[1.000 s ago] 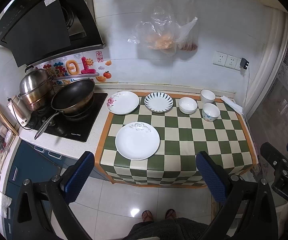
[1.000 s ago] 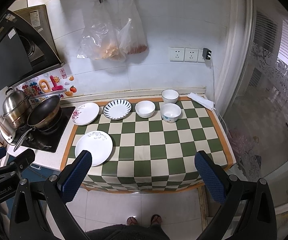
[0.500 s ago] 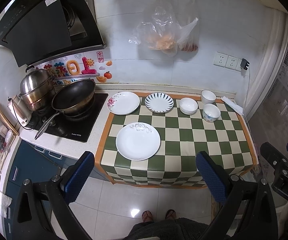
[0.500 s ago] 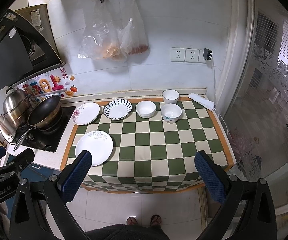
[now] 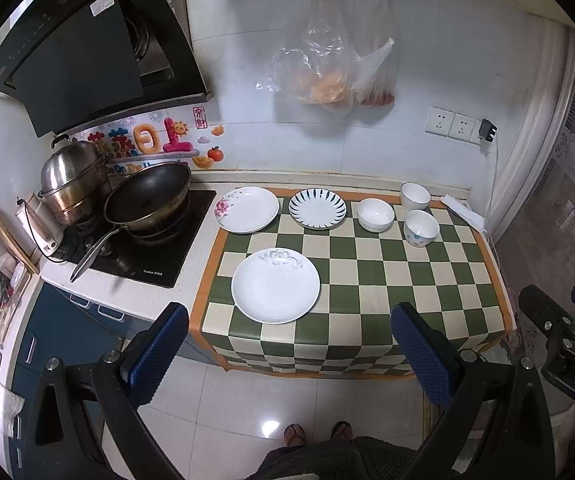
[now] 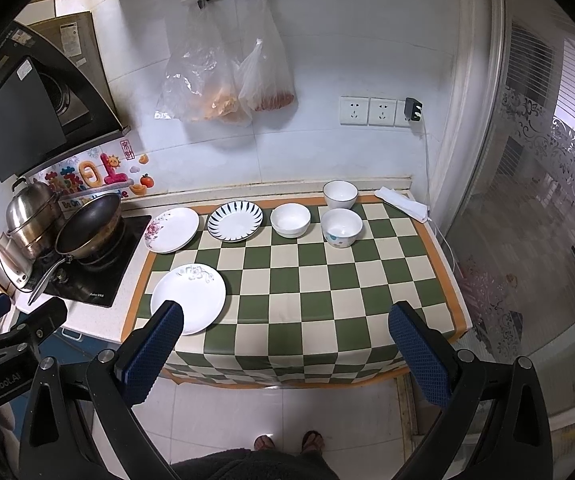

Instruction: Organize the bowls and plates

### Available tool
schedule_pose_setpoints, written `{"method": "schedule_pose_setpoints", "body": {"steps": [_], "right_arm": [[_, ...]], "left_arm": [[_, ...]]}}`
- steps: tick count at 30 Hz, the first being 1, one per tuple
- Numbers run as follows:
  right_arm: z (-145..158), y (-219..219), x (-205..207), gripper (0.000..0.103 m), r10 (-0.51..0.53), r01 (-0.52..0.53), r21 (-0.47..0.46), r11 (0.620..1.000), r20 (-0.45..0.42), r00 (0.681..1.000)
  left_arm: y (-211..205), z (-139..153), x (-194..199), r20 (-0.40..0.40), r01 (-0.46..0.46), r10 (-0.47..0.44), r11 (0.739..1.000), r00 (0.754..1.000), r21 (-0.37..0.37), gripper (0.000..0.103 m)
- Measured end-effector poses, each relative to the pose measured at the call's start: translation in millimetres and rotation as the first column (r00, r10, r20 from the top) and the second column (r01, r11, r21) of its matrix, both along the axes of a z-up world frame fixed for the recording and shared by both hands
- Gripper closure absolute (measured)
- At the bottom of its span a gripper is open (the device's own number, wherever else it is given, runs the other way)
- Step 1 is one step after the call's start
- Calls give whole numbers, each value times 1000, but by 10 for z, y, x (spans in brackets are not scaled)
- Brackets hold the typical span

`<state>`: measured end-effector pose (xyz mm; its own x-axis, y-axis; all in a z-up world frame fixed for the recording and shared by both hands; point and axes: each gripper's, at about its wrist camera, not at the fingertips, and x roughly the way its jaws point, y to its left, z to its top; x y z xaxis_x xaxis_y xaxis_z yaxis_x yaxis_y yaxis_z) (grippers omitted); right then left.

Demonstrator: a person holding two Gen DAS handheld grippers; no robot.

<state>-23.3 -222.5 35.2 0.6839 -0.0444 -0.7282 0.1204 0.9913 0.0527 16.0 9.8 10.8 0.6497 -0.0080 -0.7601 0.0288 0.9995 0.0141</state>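
White tiled wall with sockets; glossy tile floor; frosted patterned glass door at right.

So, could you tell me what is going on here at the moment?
A person stands before a checkered mat holding the left gripper and right gripper, both open and empty, hovering short of the counter. Nothing is grasped yet. Three plates and three bowls lie apart on the mat, unstacked, so the organizing has not started.
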Motion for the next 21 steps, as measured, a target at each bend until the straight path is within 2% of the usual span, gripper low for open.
{"method": "schedule_pose_setpoints", "body": {"steps": [14, 18, 21], "right_arm": [[-60, 6, 52, 0, -15, 15, 18, 1000, 4, 1000], [-251, 40, 177, 0, 1, -3, 25, 1000, 73, 997], [-514, 112, 448, 0, 32, -33, 72, 997, 20, 999]], "left_arm": [[-36, -6, 41, 2, -3, 3, 1000, 1000, 0, 0], [21, -114, 211, 48, -8, 8, 1000, 999, 5, 0], [153, -330, 396, 69, -16, 13, 999, 998, 38, 0]]}}
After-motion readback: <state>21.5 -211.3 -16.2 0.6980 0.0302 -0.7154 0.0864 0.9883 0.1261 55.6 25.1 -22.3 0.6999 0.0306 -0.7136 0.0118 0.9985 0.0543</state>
